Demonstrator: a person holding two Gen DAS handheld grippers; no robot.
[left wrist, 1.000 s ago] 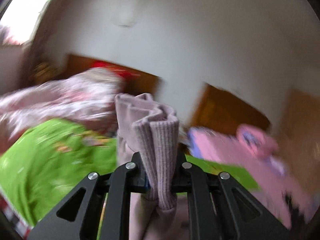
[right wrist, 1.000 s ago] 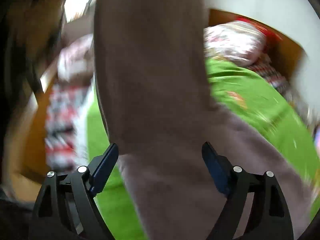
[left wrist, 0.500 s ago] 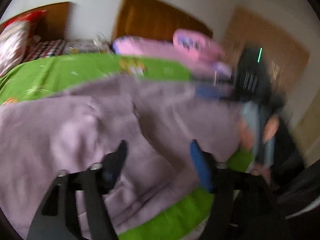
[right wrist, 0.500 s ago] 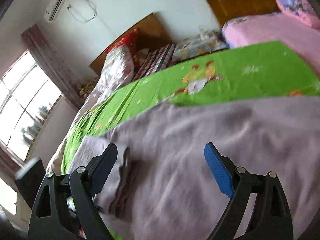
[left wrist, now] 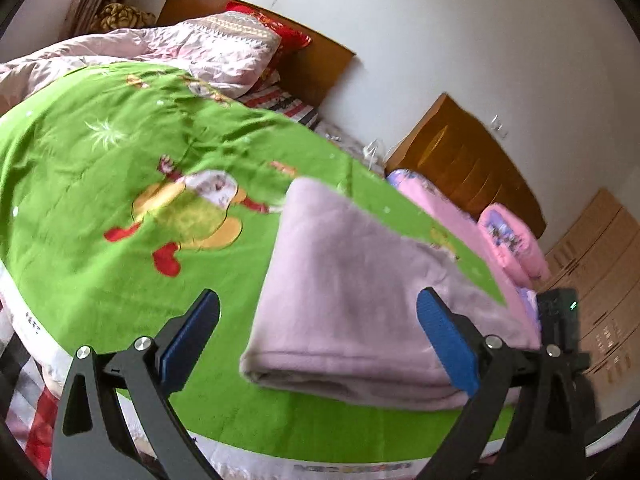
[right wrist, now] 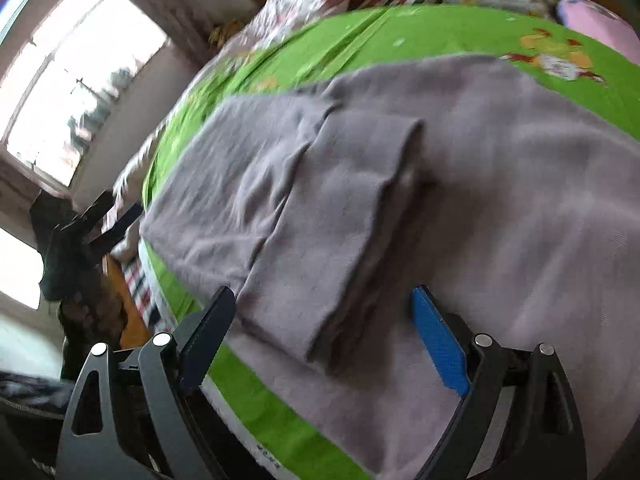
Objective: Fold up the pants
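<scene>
Green bedspread (left wrist: pixel 100 184) covers the bed; the mauve pants (left wrist: pixel 348 292) lie folded near its front edge. Left claw (left wrist: pixel 318 344) has just sprung apart, gripping nothing; right claw (right wrist: pixel 322 340) gapes too, above the cloth.

pants (left wrist: pixel 352 300): right end hidden behind left gripper's right finger (left wrist: pixel 448 344) | pants (right wrist: pixel 400 208): near part cut by bottom edge, blurred | dark device (left wrist: pixel 560 320): too blurred to identify | dark shape (right wrist: pixel 72 240) by window: unreadable
</scene>
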